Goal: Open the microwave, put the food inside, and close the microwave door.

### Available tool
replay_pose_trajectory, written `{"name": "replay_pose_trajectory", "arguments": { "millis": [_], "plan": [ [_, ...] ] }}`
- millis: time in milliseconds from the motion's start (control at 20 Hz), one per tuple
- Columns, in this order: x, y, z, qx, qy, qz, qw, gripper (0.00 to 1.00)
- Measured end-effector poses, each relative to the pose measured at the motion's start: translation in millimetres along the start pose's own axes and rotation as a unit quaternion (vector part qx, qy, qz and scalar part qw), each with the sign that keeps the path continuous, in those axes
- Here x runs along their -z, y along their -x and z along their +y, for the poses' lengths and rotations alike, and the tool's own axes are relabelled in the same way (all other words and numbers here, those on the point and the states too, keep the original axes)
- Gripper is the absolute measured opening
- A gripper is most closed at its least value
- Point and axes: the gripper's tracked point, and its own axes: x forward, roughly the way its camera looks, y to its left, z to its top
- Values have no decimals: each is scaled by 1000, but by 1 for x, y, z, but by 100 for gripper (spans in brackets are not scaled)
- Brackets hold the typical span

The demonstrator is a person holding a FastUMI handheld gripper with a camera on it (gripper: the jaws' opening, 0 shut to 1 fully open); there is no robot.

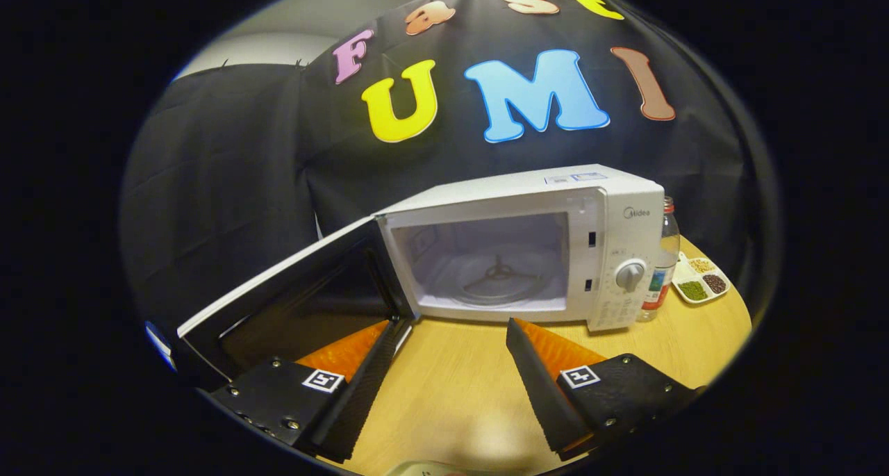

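A white microwave (611,247) stands on the wooden table (458,392) just beyond my fingers. Its door (292,295) is swung wide open to the left, with the dark window facing me. The cavity (486,260) holds a glass turntable and nothing else that I can see. My gripper (458,326) is open, with only bare table between the fingertips. The left fingertip (399,330) is close to the lower edge of the open door. A white divided plate of food (700,278) with green, brown and yellow portions lies to the right of the microwave.
A clear bottle (663,260) with a red cap stands against the microwave's right side, between it and the plate. Black cloth walls close the booth behind and to the left. The round table's edge curves past the plate.
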Motion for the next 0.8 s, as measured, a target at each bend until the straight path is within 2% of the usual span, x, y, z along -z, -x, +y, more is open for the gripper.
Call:
{"name": "replay_pose_trajectory", "arguments": {
  "millis": [250,800],
  "plan": [
    [60,49,-5,43,4,52,998,98],
    [158,103,11,82,10,134,988,98]
  ]
}}
